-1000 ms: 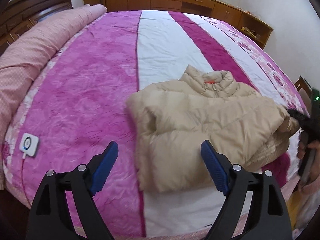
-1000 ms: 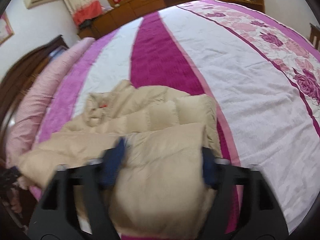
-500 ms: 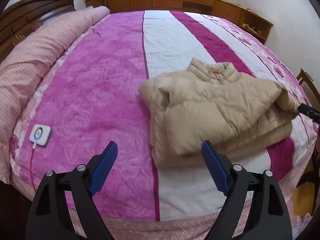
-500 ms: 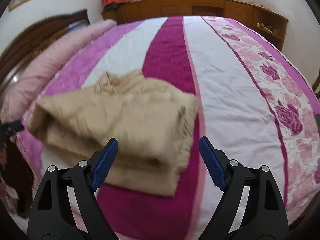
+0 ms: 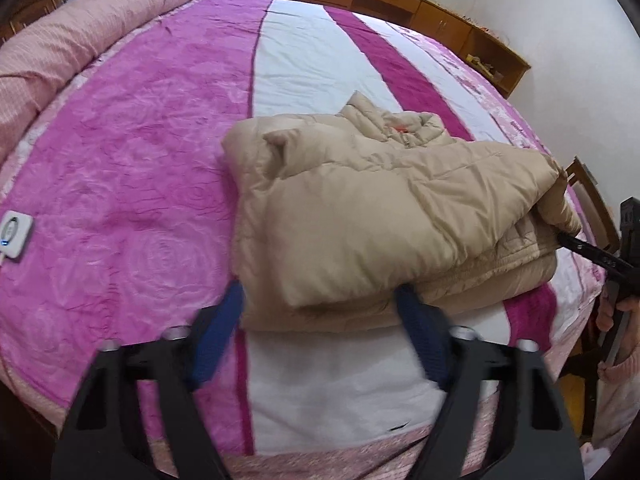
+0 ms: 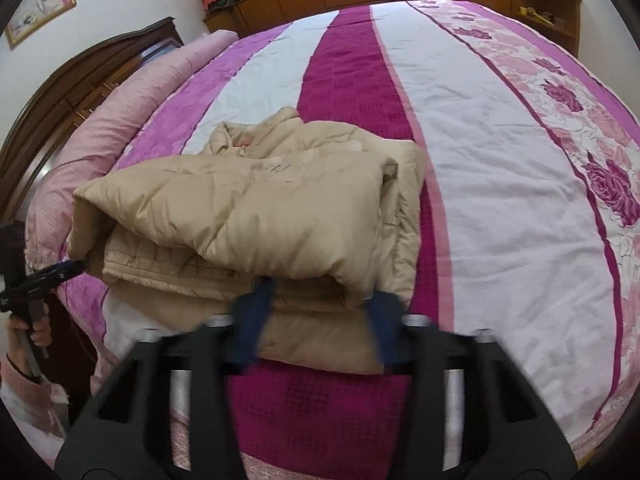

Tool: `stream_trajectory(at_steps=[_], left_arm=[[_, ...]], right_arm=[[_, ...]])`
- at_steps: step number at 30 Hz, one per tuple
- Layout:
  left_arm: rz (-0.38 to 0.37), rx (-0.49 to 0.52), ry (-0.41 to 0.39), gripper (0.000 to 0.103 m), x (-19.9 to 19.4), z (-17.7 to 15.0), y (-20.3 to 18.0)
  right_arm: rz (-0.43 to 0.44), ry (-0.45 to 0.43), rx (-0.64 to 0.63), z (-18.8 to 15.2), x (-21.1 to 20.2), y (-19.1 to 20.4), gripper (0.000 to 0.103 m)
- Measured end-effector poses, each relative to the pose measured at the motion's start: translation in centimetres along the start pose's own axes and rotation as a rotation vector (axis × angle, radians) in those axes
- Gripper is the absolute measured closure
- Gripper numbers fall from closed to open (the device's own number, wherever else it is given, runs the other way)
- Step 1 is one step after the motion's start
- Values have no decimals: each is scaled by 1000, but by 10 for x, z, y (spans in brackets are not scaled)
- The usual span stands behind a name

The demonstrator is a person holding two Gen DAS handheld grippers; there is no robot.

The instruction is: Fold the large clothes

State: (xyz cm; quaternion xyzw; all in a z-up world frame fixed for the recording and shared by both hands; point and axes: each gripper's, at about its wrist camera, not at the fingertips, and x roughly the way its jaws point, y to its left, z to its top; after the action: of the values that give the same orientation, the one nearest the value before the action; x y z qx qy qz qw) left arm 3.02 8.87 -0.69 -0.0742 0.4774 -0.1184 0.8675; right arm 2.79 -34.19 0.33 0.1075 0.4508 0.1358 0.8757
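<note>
On the pink-striped quilted bed (image 5: 120, 168), both claws, left (image 5: 320, 312) and right (image 6: 320, 300), have just been closing onto the folded beige puffer jacket's (image 5: 360, 208) near edge.

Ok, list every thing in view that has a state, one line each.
beige puffer jacket: folded into layers, lying on the bed, collar at the far end.
left hand-held gripper: jaws have just been closing, the jacket's near edge between its fingertips.
right hand-held gripper: jaws have just been closing around the jacket's near fold.
white controller: lying flat on the bedspread.
</note>
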Motion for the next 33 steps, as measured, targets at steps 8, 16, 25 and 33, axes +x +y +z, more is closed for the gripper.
stream_trajectory(at_steps=[8,16,25,33], left_arm=[[-15,-18,-33,98,-2,34,-2],[92,-12,-77,97,10,101,1],[187,-45,-113,42,18,138,1],[198,-26,-168,26,-23,120,5]], right_arm=[[7,-102,70,38,-10,-8,98],[-64,-113,75,93,31,-15,98],[-110,-110,94,103,65,-23,61],[-36,-168,116,78,15,-46,43]])
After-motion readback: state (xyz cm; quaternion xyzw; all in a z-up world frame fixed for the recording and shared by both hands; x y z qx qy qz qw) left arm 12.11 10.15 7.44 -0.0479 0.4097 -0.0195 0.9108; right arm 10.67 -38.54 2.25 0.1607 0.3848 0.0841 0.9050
